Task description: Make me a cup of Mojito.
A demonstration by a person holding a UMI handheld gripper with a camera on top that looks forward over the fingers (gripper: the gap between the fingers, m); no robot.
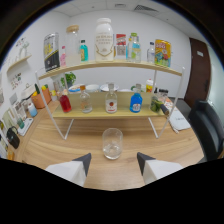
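A clear drinking glass [112, 143] stands upright on the wooden table, just ahead of my gripper [114, 163] and in line with the gap between its fingers. The two fingers [82, 162] are spread apart with nothing between them. Beyond the glass, the lower shelf of a two-tier rack carries a red bottle [65, 102], a clear bottle [86, 101], a clear bottle with a red label [111, 100], a blue bottle [135, 101] and a green bottle [156, 103].
The rack's white wire legs [64, 131] stand on the table beyond the glass. Its top shelf [112, 65] holds several tall bottles, jars and boxes. A white booklet [179, 121] lies to the right. A dark chair [209, 127] sits further right.
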